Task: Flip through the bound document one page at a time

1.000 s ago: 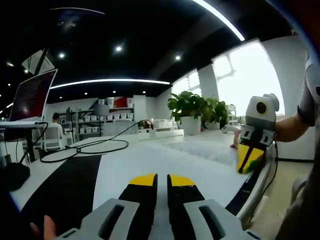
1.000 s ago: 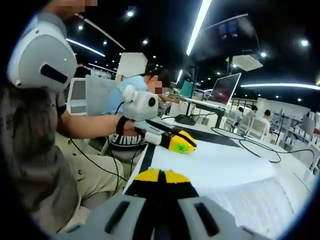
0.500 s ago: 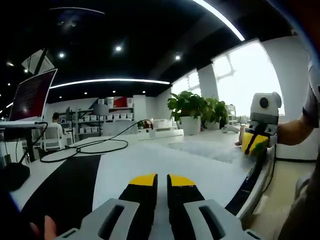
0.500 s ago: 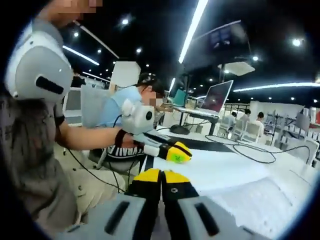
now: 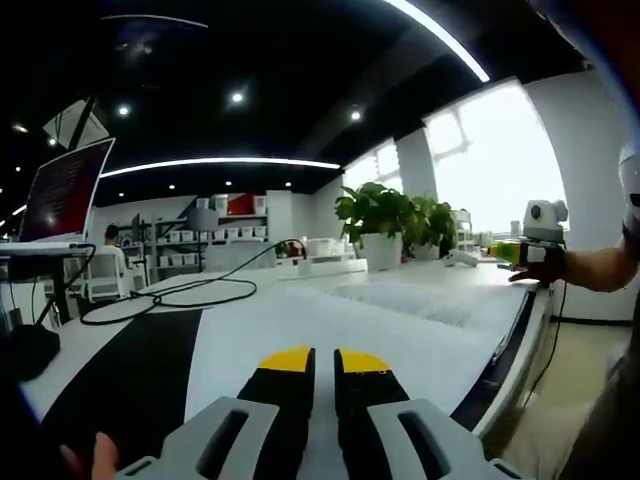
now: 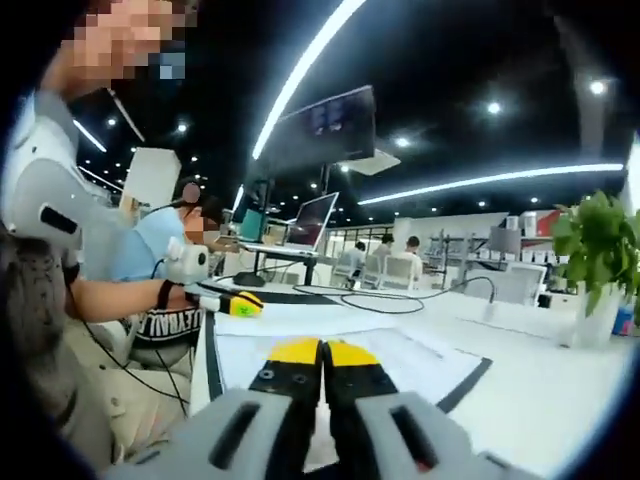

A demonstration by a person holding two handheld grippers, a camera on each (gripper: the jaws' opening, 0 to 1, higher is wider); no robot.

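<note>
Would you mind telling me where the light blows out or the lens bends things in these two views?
Left gripper view: the window at right is washed out white, and the ceiling light strip curves with the fisheye. Right gripper view: the ceiling strip glares and bows, and the open document looks soft and pale.

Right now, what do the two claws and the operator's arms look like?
Both match: left claw and right claw have black jaws with yellow tips on grey housings. In the right gripper view, the left one carries a white camera box; its arm wears a black wristband and a grey short sleeve.
</note>
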